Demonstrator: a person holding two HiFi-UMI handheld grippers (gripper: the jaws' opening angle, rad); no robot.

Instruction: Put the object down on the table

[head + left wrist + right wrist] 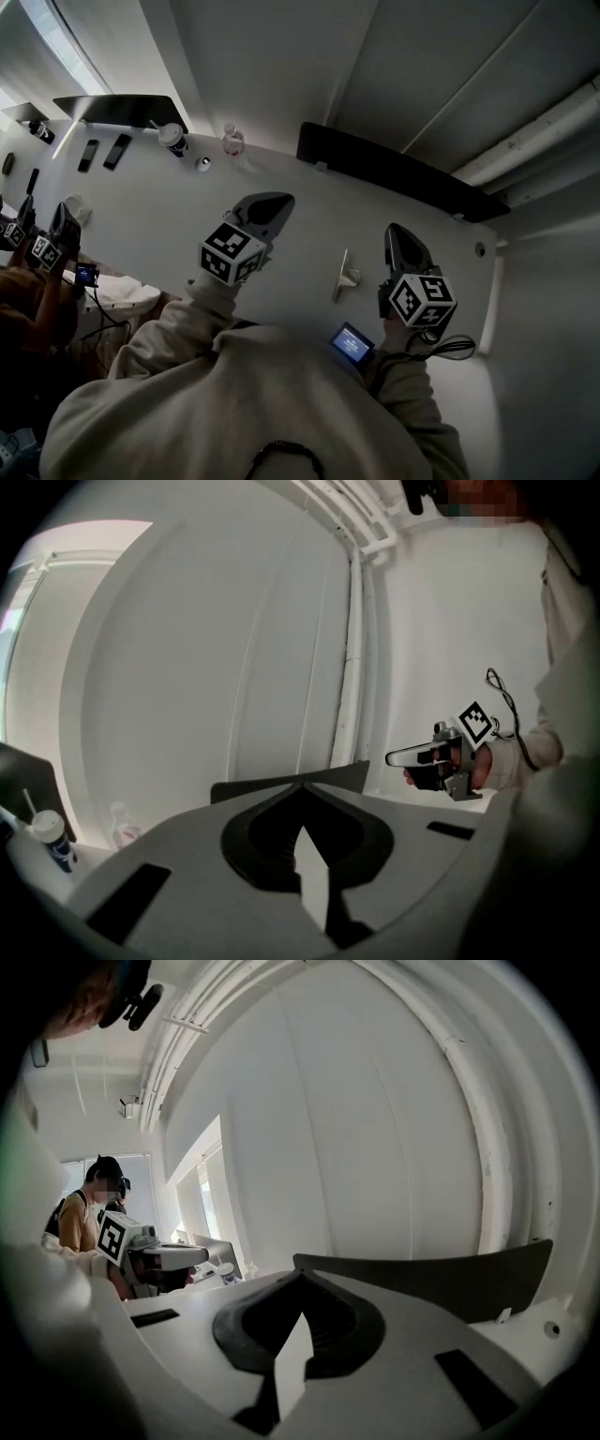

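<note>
A small pale object (345,275) lies on the white table (309,216), between my two grippers and touched by neither. My left gripper (279,201) hangs over the table to its left, jaws shut with nothing in them; in its own view the tips (302,786) meet. To the object's right is my right gripper (398,232), also shut and empty, its tips (300,1275) together. Each gripper view shows the other gripper: the right one (441,757) and the left one (155,1256).
A long dark panel (394,169) stands along the table's far edge, with a second dark screen (117,108) at back left. A cup (172,138), a small bottle (232,141) and dark handsets (117,150) sit at the back. Another person (94,1213) with grippers (47,248) is at the left.
</note>
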